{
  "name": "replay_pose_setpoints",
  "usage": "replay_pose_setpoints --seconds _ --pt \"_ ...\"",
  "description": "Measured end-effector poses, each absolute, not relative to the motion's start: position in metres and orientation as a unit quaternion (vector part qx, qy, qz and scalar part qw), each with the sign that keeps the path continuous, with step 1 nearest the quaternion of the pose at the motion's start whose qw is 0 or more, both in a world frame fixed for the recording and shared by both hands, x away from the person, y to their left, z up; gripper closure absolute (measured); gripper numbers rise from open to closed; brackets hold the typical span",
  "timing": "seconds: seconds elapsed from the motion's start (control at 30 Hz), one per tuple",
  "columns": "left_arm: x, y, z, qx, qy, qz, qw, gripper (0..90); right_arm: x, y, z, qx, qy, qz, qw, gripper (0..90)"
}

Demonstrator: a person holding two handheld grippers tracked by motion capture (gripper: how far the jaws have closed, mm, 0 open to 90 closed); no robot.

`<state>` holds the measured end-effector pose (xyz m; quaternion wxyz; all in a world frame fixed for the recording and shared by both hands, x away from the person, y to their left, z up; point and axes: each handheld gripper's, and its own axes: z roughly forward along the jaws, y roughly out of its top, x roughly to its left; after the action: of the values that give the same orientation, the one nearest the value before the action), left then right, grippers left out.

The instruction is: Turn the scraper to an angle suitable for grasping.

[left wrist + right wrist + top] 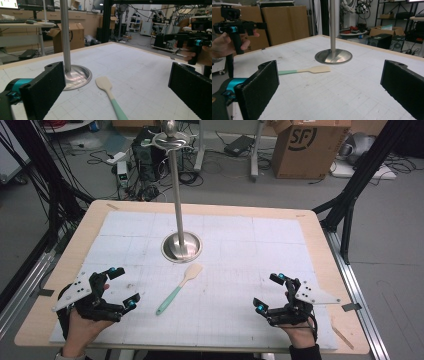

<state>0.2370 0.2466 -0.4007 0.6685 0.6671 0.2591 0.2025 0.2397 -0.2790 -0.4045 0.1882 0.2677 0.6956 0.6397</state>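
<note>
A spatula (179, 288) with a cream blade and mint-green handle lies on the white mat, just in front of the round base of a metal stand (182, 246). The spatula (110, 94) points toward my left gripper's camera, and in the right gripper view the spatula (308, 70) lies crosswise. My left gripper (120, 287) rests open near the mat's front left, nothing between its jaws. My right gripper (270, 292) sits open near the front right, also holding nothing. Each gripper is a hand's width or more from the spatula.
The stand's pole (176, 185) rises tall with hooks at its top. The white gridded mat (250, 250) covers a wooden table (320, 235). Beyond the table lie cables, a cardboard box (310, 147) and black frame legs (360, 175).
</note>
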Motion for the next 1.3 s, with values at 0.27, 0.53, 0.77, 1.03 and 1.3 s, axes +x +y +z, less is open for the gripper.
replay_pose_setpoints --seconds 0.27,0.53,0.77,1.03,1.3 --pt "0.237 0.246 -0.403 0.666 0.255 0.214 0.667 1.7 0.239 -0.279 -0.405 0.270 0.697 0.638 0.184 0.8" --pt "0.234 0.245 -0.403 0.672 0.245 0.216 0.665 28.3 0.241 -0.277 -0.406 0.268 0.702 0.633 0.183 0.8" --pt "0.232 0.234 -0.404 0.698 0.266 0.232 0.623 65.8 0.247 -0.277 -0.405 0.270 0.698 0.636 0.185 0.8" --pt "0.248 0.211 -0.406 0.718 0.293 0.244 0.583 89.8 0.245 -0.278 -0.405 0.270 0.704 0.630 0.186 0.8" --pt "0.266 0.198 -0.411 0.734 0.316 0.224 0.558 89.8 0.244 -0.281 -0.404 0.268 0.703 0.631 0.188 0.8"
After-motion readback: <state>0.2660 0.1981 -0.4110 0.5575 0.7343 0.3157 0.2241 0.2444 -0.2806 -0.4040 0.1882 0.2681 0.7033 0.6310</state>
